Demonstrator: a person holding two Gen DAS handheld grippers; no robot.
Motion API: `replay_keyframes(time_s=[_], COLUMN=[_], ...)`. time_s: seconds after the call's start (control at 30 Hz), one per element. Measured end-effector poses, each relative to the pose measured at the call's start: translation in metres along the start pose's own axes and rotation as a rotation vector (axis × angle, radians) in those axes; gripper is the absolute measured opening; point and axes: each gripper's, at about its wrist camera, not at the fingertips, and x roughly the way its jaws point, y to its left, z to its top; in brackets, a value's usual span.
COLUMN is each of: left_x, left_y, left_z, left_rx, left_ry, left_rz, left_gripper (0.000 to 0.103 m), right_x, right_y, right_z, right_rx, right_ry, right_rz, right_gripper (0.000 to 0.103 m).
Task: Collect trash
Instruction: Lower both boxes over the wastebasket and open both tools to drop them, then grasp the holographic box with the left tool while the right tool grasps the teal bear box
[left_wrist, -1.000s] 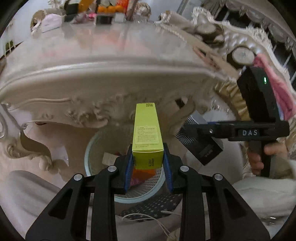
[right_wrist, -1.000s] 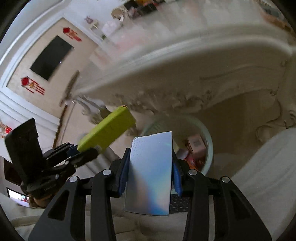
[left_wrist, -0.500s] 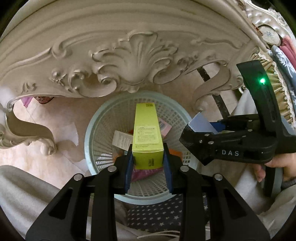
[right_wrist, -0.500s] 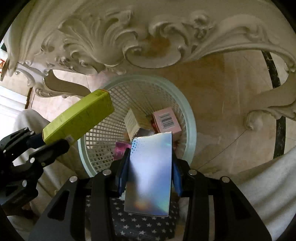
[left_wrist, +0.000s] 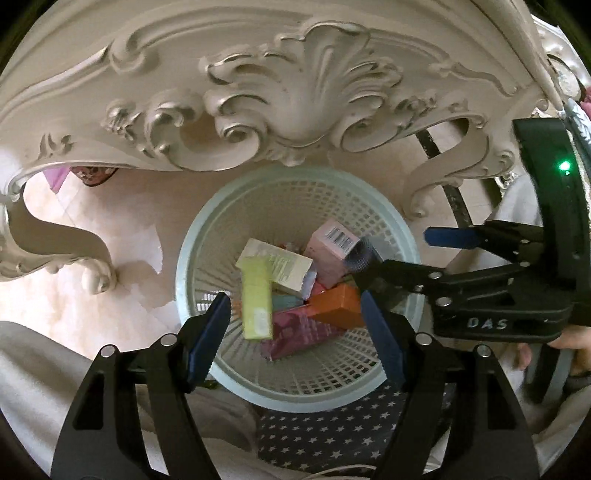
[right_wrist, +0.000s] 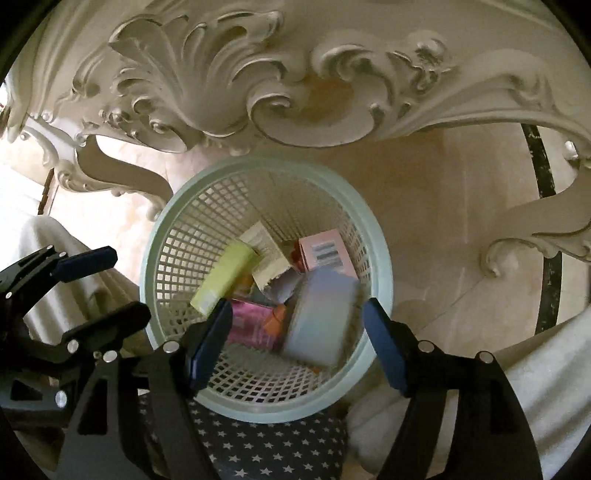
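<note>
Both grippers, left (left_wrist: 295, 332) and right (right_wrist: 297, 334), had just spread wide above the round lattice-walled plastic basket (left_wrist: 404, 229), gripping nothing. The slim lime carton (left_wrist: 256, 299) and glossy silver box (right_wrist: 321, 314) sat blurred inside it, among other cardboard boxes.

Carved cream furniture over a pale tiled floor

An ornate cream apron (left_wrist: 295, 92) with a shell and scroll carving fills the top of both frames; its curled legs (left_wrist: 85, 254) come down at the left and right. Beneath lies a beige floor (right_wrist: 436, 221) crossed by a dark curved band (right_wrist: 550, 258) on the right. A grey star-print fabric (right_wrist: 266, 443) sits at the bottom centre, with pale cloth (right_wrist: 535, 369) beside it.
</note>
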Motion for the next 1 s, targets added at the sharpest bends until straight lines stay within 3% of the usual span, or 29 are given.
replay_keyframes(time_s=[0.23,0.27,0.37,0.43,0.47,0.53,0.6,0.7,0.83,1.0], left_x=[-0.021,-0.029,-0.084,-0.138,-0.166,-0.202,-0.231,-0.232,-0.211,-0.18], left_y=[-0.004,-0.005,-0.008,-0.006,-0.003,0.004,0.016,0.028,0.055,0.073], left_z=[-0.002,-0.002,-0.002,0.008,0.016,0.034,0.064,0.123,0.218,0.324], left_rx=[0.052,0.063,0.1,0.134,0.151,0.155,0.125,0.142,0.205,0.294], left_ry=[0.009,0.013,0.0,-0.084,-0.158,-0.286,-0.452,-0.553,-0.59,-0.564], left_rz=[0.066,0.054,-0.12,-0.196,-0.199,-0.161,-0.081,0.004,0.01,0.006], left_gripper=[0.072,0.072,0.072,0.072,0.072,0.081,0.088,0.088,0.088,0.088], right_x=[-0.053,-0.068,-0.137,-0.184,-0.205,-0.232,-0.247,-0.253,-0.245,-0.229], right_y=[0.001,0.003,0.005,0.003,0.002,-0.003,-0.008,-0.017,-0.021,-0.031], right_z=[-0.008,-0.009,-0.004,0.009,0.02,0.043,0.075,0.139,0.23,0.305], right_rx=[-0.069,-0.086,-0.128,-0.145,-0.152,-0.154,-0.147,-0.075,-0.053,0.013], right_ry=[-0.01,-0.022,-0.125,-0.251,-0.328,-0.449,-0.542,-0.635,-0.65,-0.621], right_rz=[0.027,0.054,0.178,0.213,0.196,0.132,0.088,0.043,0.028,0.053], right_gripper=[0.069,0.069,0.07,0.071,0.073,0.075,0.075,0.075,0.075,0.075])
